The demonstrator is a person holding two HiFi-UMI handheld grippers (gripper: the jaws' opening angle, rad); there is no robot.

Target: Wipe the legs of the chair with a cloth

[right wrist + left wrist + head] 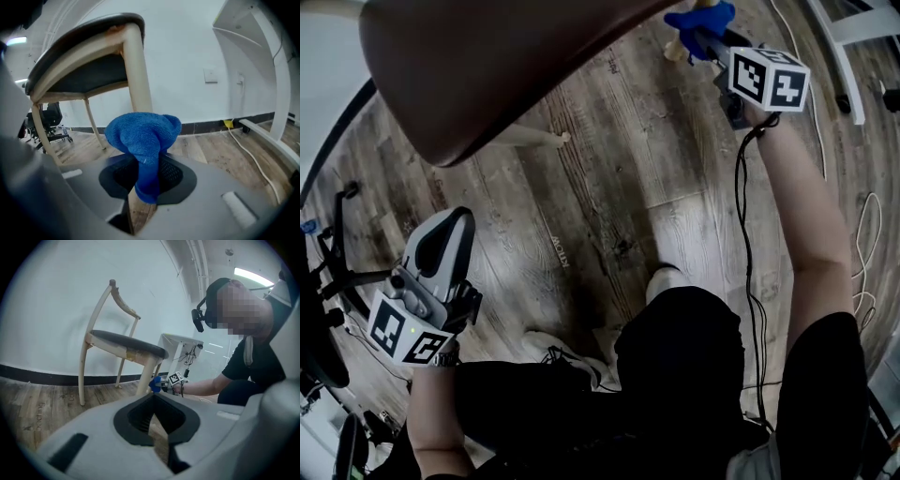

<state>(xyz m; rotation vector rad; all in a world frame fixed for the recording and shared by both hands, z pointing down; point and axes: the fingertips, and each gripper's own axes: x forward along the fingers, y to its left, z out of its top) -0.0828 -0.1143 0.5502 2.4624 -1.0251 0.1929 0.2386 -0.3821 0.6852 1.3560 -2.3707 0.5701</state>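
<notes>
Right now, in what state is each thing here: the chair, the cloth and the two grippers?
chair: upright on the floor, seat empty.
blue cloth: bunched, clamped between jaws, held up at the chair's front leg.
right gripper: shut on the blue cloth.
left gripper: shut, holding nothing, apart from the chair.
</notes>
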